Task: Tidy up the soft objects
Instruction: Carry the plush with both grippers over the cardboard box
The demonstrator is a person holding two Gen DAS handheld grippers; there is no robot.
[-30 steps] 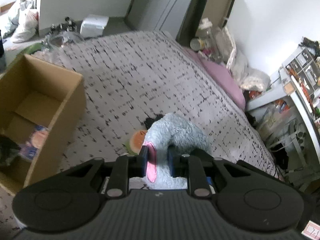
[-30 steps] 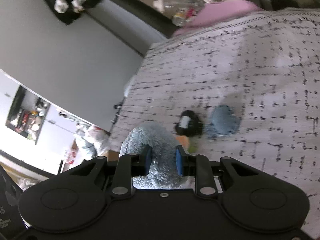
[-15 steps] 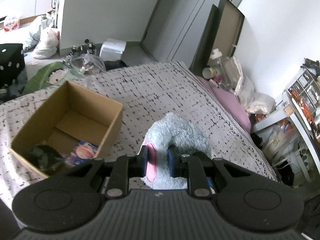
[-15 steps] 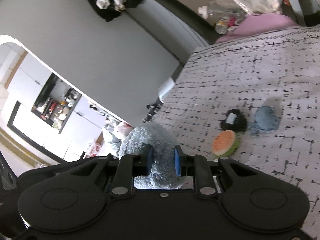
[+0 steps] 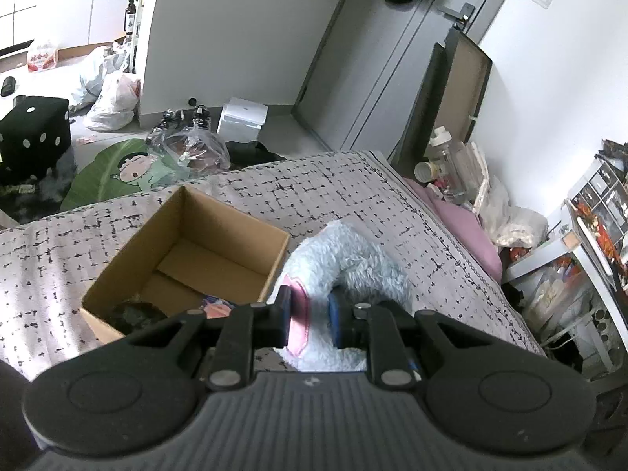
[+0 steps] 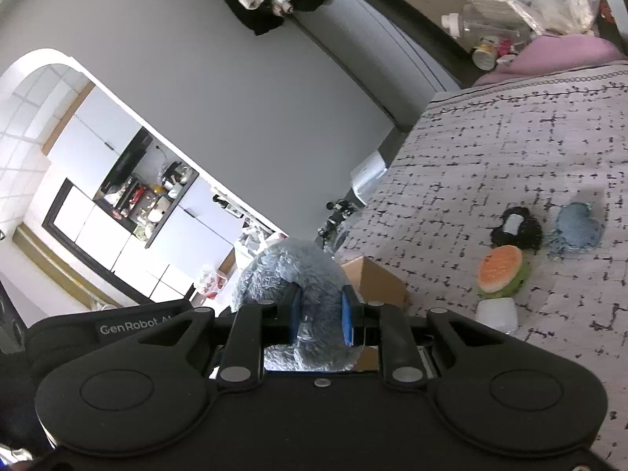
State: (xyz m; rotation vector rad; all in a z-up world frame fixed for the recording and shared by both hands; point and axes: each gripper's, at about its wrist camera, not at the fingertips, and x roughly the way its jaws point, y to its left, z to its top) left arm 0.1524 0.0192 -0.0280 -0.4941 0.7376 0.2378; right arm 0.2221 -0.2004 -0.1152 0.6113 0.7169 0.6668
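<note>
A large fluffy pale-blue plush toy point(image 5: 353, 263) with a pink patch is held up in the air by both grippers. My left gripper point(image 5: 310, 314) is shut on its pink part, just right of an open cardboard box point(image 5: 188, 267) on the bed. My right gripper point(image 6: 318, 314) is shut on the plush's fluffy body point(image 6: 290, 271), with the box's corner point(image 6: 373, 278) behind it. In the right wrist view a watermelon-slice toy point(image 6: 500, 272), a black soft item point(image 6: 516, 227) and a blue soft item point(image 6: 575, 229) lie on the bed.
The box holds a dark soft item point(image 5: 133, 314) and a colourful packet point(image 5: 216, 306). The bed has a grey patterned cover point(image 5: 333, 196) and a pink pillow point(image 5: 467, 223). A small white object point(image 6: 496, 314) lies near the watermelon toy. Bags and clutter fill the floor beyond.
Both grippers lifted the plush off the bed and carried it left towards the box. The watermelon toy and other small items stayed on the bed.
</note>
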